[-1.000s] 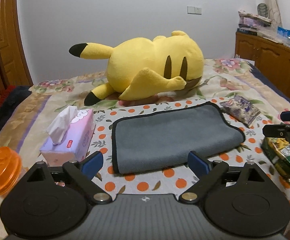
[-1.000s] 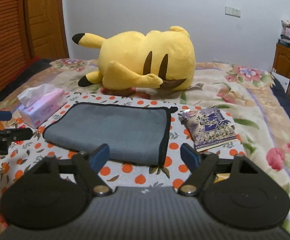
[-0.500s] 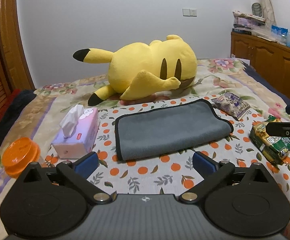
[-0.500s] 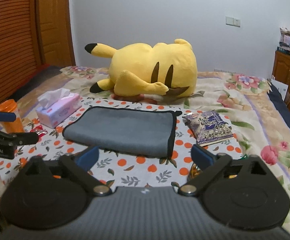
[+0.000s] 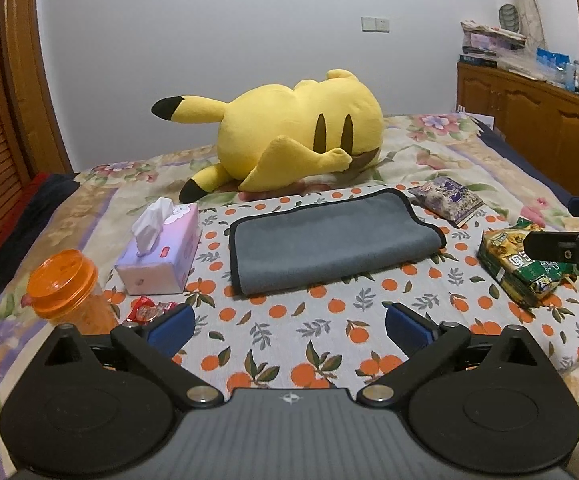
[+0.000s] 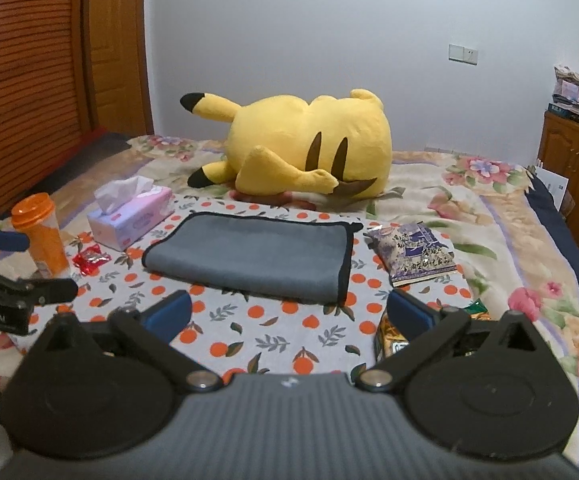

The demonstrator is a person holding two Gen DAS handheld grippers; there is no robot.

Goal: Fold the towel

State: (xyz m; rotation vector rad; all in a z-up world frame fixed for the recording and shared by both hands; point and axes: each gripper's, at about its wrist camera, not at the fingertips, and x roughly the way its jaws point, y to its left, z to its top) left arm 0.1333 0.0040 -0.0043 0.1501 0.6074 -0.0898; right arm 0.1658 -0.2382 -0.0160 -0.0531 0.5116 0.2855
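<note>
One grey towel (image 5: 331, 246) (black-edged), folded flat, both grippers spread wide, left gripper (image 5: 287, 326), right gripper (image 6: 289, 316).

A home bedroom: floral-quilted bed (image 5: 441, 156), yellow plush toy (image 5: 301, 132), wooden cabinets (image 5: 537, 120) along the wall.

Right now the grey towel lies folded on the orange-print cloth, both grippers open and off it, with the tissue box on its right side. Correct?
Not quite. The tissue box sits to the left of the grey towel, as both wrist views show. The rest holds: the towel lies folded on the orange-print cloth, and the left gripper and right gripper are open and off it.
</note>
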